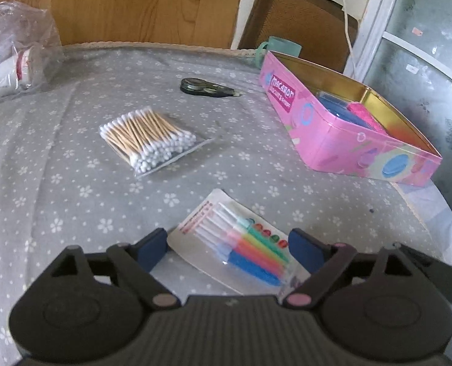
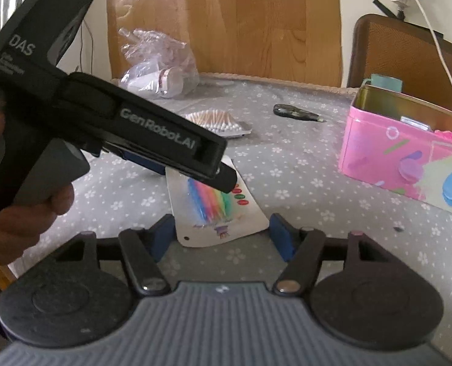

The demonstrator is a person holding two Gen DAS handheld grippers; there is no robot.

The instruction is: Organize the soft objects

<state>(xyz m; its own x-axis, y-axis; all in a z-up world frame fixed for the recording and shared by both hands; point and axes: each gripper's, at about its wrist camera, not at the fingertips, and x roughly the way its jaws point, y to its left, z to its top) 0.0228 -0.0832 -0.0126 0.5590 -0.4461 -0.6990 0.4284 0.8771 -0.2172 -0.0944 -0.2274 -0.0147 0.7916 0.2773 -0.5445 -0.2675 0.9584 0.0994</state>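
From my remote seat, I see my left gripper (image 1: 228,244) hang over the grey flowered tablecloth (image 1: 58,183) with its jaws spread wide, clamping nothing; the card of coloured brushes (image 1: 241,244) lies flat on the cloth between the blue pads (image 1: 152,244), touching neither so far as I can tell. In the right wrist view the same tool (image 2: 177,152) crosses from the left, gripped by a hand (image 2: 21,222), its black body lettered "GenRobot.AI" and "DAS", its tip above the card (image 2: 217,210).

My right gripper (image 2: 223,235) also stands apart, empty, the card's near end lying between its pads without visible contact.

I count one card, holding about six brushes in blue, orange, yellow, green and pink. Beyond it, left of centre, lies one clear bag of cotton swabs (image 1: 146,137), too many to count. At far left sits one crumpled plastic bag (image 1: 15,58) with white items inside. Further back lies one dark small tool (image 1: 207,87), blurred.

At right stands one open pink tin (image 1: 348,140), its side reading "macaron", smaller print unreadable; inside are a blue item (image 1: 342,109) and a pink fluffy item (image 1: 369,116). One teal cup (image 1: 284,45) stands behind the tin.
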